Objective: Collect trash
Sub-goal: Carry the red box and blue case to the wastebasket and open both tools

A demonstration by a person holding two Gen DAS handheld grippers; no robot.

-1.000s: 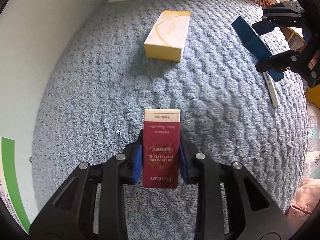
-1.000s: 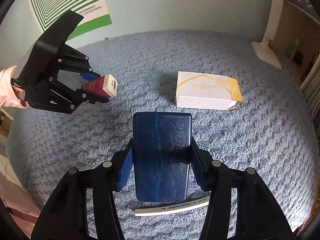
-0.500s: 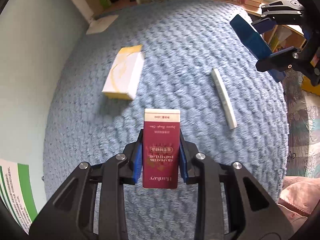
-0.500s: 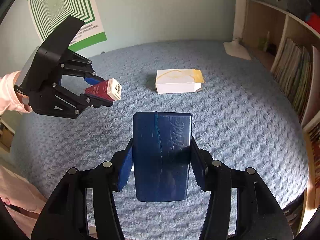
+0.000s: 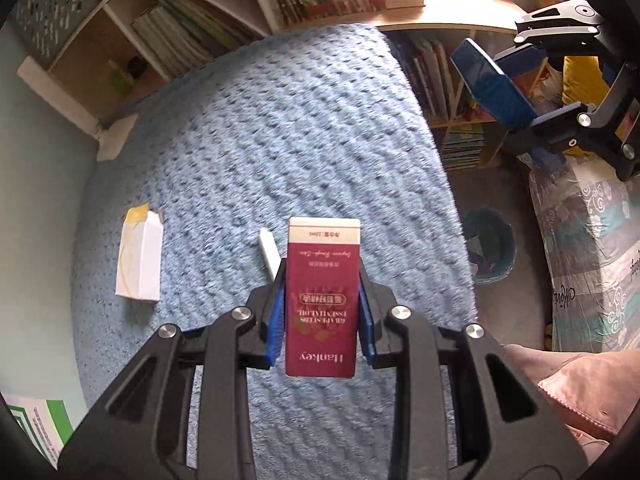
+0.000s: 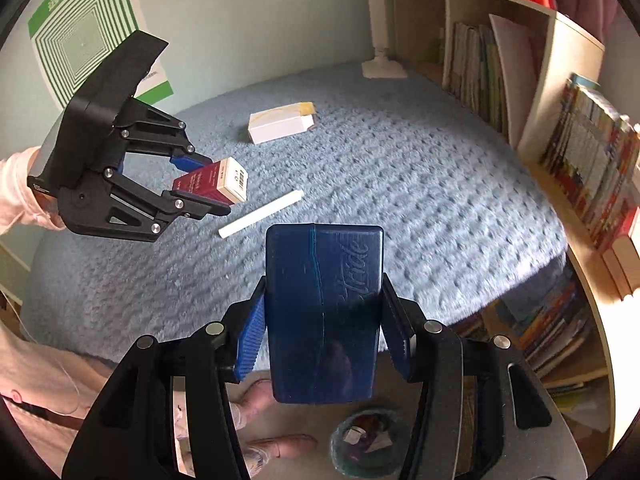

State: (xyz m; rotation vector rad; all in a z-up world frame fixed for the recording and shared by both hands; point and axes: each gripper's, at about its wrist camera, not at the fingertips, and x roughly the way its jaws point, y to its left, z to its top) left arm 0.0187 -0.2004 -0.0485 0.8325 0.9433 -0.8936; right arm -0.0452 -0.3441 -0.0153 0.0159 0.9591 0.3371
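Observation:
My left gripper (image 5: 322, 312) is shut on a dark red box (image 5: 322, 304) with a white end, held above the blue blanket (image 5: 304, 128); the gripper also shows in the right wrist view (image 6: 208, 196). My right gripper (image 6: 324, 332) is shut on a flat dark blue box (image 6: 324, 312), past the table's edge above the floor; it also shows in the left wrist view (image 5: 520, 92). A white and yellow carton (image 5: 140, 256) and a white stick (image 5: 270, 252) lie on the blanket. A round trash bin (image 6: 368, 440) with scraps stands on the floor below my right gripper.
Bookshelves (image 6: 520, 100) full of books run along the far and right sides. The trash bin also shows in the left wrist view (image 5: 490, 248), on the floor beside a patterned bed (image 5: 592, 240). A green target poster (image 6: 84, 36) hangs on the wall. The person's feet (image 6: 272, 444) are near the bin.
Both grippers have lifted and swung toward the table's edge with their boxes. The floor, trash bin and bookshelves have come into view.

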